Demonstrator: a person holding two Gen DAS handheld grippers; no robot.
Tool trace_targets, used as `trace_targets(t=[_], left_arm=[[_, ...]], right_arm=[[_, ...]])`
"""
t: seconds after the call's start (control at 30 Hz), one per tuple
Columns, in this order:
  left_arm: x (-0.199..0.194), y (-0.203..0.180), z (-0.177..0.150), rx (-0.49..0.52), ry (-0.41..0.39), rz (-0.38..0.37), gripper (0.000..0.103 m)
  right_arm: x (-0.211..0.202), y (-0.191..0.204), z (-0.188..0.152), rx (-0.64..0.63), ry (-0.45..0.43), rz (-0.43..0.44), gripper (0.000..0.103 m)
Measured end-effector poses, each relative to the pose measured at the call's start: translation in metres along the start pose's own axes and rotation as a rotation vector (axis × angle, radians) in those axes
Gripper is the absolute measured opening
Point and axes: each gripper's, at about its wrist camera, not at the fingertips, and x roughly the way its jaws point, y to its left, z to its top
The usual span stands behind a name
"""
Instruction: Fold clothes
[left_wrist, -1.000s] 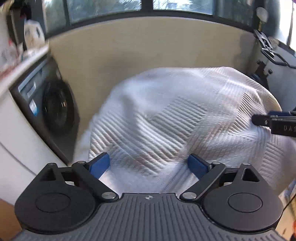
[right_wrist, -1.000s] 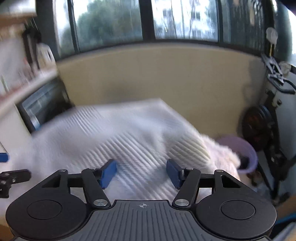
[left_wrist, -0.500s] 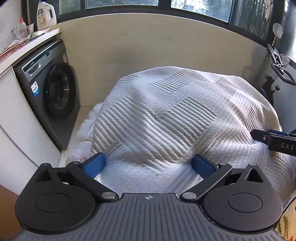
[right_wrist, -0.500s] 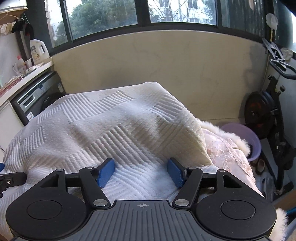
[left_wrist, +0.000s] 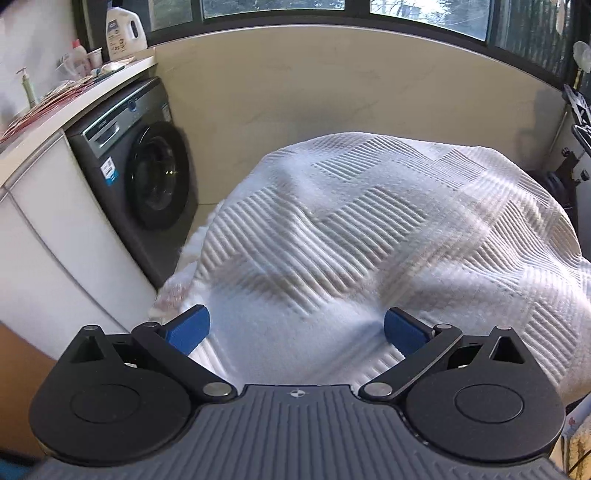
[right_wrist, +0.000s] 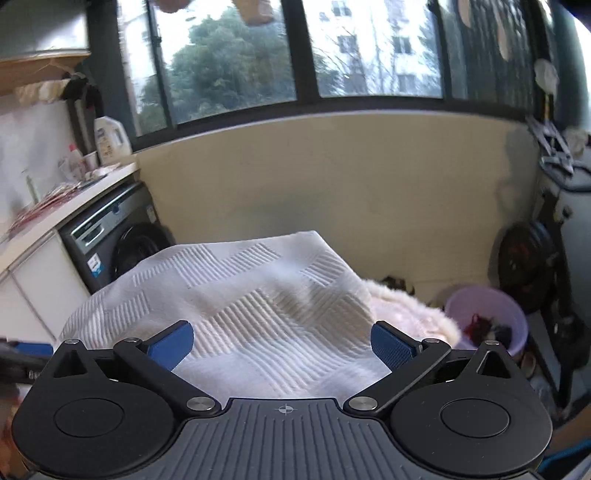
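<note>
A white cloth (left_wrist: 369, 229) with ribbed chevron blocks lies spread in a broad mound and fills most of the left wrist view. My left gripper (left_wrist: 295, 328) is open, its blue pads (left_wrist: 188, 326) wide apart over the near edge of the cloth. In the right wrist view the same cloth (right_wrist: 251, 295) reaches back to a far corner. My right gripper (right_wrist: 281, 343) is open too, with the cloth's near edge lying between its spread pads (right_wrist: 391, 345). A blurred blue tip of the left gripper (right_wrist: 29, 350) shows at the left edge.
A dark washing machine (left_wrist: 147, 173) stands under a white counter (left_wrist: 92, 96) on the left, with a detergent bottle (left_wrist: 122, 26) on top. A fluffy pale blanket (right_wrist: 406, 306) pokes out under the cloth at the right. Beyond are a purple basin (right_wrist: 487, 321) and an exercise bike (right_wrist: 532, 258).
The right gripper's pads have spread wider and its view has tilted up toward the window. The cloth has settled lower. The right gripper has left the left wrist view.
</note>
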Motion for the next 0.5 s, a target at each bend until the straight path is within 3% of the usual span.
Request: trace_targets(t=[0.17, 0.5], left_arm=[[0.0, -0.015, -0.01, 0.055, -0.013, 0.043, 0.103], [0.0, -0.015, -0.014, -0.003, -0.03, 0.054, 0.103]], right_arm=[[-0.015, -0.017, -0.018, -0.044, 0.005, 0.003, 0.102], [-0.015, -0.038, -0.035, -0.05, -0.002, 0.053, 0.102]])
